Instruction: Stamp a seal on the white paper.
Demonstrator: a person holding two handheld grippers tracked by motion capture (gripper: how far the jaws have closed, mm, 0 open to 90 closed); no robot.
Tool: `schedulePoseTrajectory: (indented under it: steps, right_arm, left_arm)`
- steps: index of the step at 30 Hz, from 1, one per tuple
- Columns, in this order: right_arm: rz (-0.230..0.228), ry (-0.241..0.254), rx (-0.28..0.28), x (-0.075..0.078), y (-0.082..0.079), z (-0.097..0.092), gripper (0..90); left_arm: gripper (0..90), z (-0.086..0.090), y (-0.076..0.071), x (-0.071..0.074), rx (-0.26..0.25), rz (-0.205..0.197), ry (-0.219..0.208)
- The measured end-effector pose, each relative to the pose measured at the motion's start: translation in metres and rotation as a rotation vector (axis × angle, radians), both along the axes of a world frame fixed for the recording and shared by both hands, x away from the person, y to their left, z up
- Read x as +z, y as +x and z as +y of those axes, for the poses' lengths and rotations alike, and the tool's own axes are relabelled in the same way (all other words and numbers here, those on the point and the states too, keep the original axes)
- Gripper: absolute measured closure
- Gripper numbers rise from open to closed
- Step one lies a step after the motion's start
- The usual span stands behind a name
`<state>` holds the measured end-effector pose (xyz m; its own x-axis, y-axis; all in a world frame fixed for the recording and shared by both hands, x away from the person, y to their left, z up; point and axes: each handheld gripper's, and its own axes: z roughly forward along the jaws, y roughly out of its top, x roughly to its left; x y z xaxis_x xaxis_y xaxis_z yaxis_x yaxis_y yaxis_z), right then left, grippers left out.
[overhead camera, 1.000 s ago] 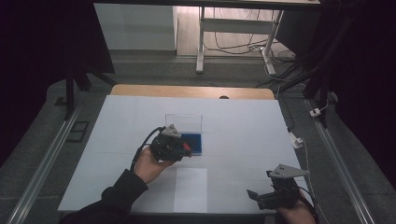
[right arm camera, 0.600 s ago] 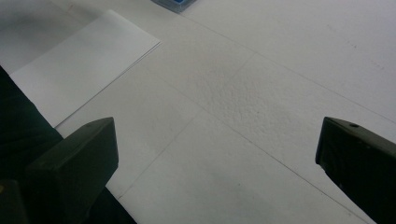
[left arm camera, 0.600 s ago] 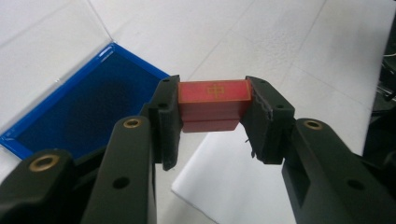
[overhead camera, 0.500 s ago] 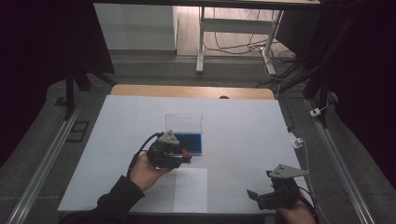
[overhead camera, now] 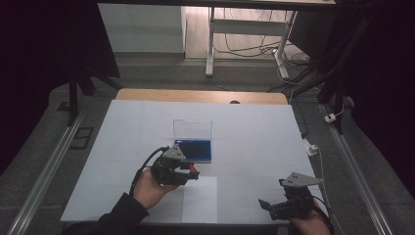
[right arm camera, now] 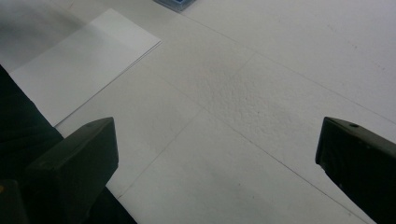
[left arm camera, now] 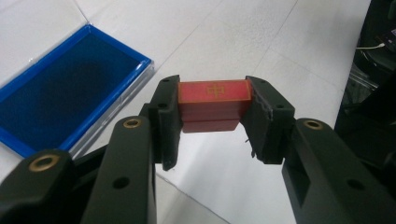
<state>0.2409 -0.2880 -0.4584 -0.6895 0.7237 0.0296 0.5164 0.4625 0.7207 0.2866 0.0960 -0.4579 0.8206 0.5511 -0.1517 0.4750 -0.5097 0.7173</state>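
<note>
My left gripper (left arm camera: 212, 119) is shut on a small red block (left arm camera: 213, 105) with a gold cross mark on its top face; the black jaws press on its two ends. From above, the left gripper (overhead camera: 192, 170) hovers just in front of an open blue case (overhead camera: 194, 149) with a clear raised lid (overhead camera: 192, 130), the red block (overhead camera: 194, 168) at its tip. In the left gripper view the blue case (left arm camera: 60, 93) lies to the left of the jaws. My right gripper (overhead camera: 268, 205) rests near the table's front right edge, its jaws wide open over bare table in the right gripper view (right arm camera: 215, 154).
A white sheet of paper (overhead camera: 200, 199) lies at the front middle of the white table (overhead camera: 254, 127); the same paper (right arm camera: 84, 70) appears in the right gripper view. A wooden strip (overhead camera: 200, 95) edges the table's far side. Metal rails (overhead camera: 44, 171) run along both sides.
My left gripper has drawn back from the blue case toward the near edge with the red block in it. The right gripper has stayed in place.
</note>
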Motion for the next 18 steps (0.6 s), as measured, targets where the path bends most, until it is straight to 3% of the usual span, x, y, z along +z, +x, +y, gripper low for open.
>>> schedulePoseTrajectory:
  steps: [7,18]
  right_arm:
    - [0.000,-0.001,0.001,0.000,0.000,0.000,0.0]
    - [0.000,-0.006,0.001,0.000,0.000,0.001,0.0]
  left_arm:
    - [58.2,-0.003,-0.009,-0.004,-0.006,0.010,-0.006]
    - [58.2,-0.018,-0.020,-0.019,-0.043,-0.003,0.046]
